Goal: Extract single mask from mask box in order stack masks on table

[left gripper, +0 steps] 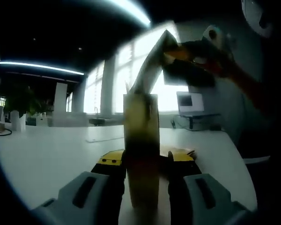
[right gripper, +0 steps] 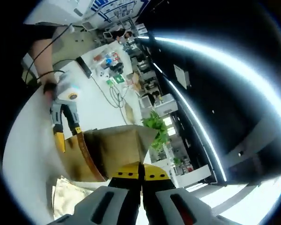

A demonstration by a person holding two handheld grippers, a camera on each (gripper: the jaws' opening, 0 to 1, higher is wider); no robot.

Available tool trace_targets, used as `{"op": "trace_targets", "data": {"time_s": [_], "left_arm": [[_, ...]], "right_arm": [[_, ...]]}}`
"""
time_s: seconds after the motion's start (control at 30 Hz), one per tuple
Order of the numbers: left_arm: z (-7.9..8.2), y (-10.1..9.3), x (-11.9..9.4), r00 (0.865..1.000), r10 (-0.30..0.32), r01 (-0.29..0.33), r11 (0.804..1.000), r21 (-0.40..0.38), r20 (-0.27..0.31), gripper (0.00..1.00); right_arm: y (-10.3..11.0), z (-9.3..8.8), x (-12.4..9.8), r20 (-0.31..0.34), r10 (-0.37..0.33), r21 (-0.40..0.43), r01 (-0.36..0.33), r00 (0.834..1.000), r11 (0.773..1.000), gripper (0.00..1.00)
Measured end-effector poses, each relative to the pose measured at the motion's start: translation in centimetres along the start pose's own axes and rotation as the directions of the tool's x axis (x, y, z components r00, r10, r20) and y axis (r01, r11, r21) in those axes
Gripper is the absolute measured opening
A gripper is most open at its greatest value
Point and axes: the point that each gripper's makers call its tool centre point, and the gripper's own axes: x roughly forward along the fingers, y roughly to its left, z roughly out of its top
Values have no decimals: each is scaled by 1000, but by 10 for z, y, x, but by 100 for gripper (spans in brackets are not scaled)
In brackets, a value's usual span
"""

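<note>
The mask box (left gripper: pixel 141 126) stands upright on the white table (left gripper: pixel 47 150), and my left gripper (left gripper: pixel 143 161) is shut on its sides. From the box's top a thin mask (left gripper: pixel 150 65) rises up to the right, where my right gripper (left gripper: pixel 178 54) pinches its end. In the right gripper view, my right gripper (right gripper: pixel 141 177) is shut on the tan mask (right gripper: pixel 117 145), which stretches back to the box (right gripper: pixel 77 159) held by the left gripper (right gripper: pixel 65 133). A person's hand (right gripper: pixel 49 89) holds that gripper. A few pale masks (right gripper: pixel 65 199) lie on the table below.
An open laptop (left gripper: pixel 189 102) sits at the table's far right edge. White containers (left gripper: pixel 16 119) stand at the far left. Cables and small colourful items (right gripper: pixel 110 65) lie on another table beyond the left gripper. A plant (right gripper: pixel 157 124) stands further off.
</note>
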Motion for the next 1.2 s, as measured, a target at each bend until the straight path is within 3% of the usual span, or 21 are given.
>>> {"op": "trace_targets", "data": {"time_s": [0.13, 0.43, 0.5, 0.67, 0.87, 1.1, 1.2], "left_arm": [[0, 2, -1, 1000, 8, -8, 1000, -1, 2, 26], [-1, 1, 0, 1000, 8, -8, 1000, 7, -3, 26], [-2, 1, 0, 1000, 11, -10, 1000, 10, -6, 26], [-3, 0, 0, 1000, 7, -7, 1000, 11, -12, 26], [-4, -2, 1, 1000, -2, 2, 1000, 13, -19, 26], [-6, -2, 1, 1000, -3, 3, 1000, 17, -25, 26], [-5, -2, 1, 1000, 2, -2, 1000, 18, -25, 26]], "right_arm": [[1, 2, -3, -21, -40, -18, 40, 999, 999, 0], [-17, 2, -16, -31, -176, -5, 176, 984, 984, 0], [-26, -3, -22, -61, -238, -44, 235, 969, 971, 0], [-36, -16, -33, -121, -319, -76, 311, 940, 947, 0], [-35, -24, -39, -167, -350, -77, 342, 922, 937, 0], [-38, -41, -54, -239, -434, -100, 423, 869, 901, 0], [-34, -53, -57, -278, -428, -98, 418, 860, 903, 0]]}}
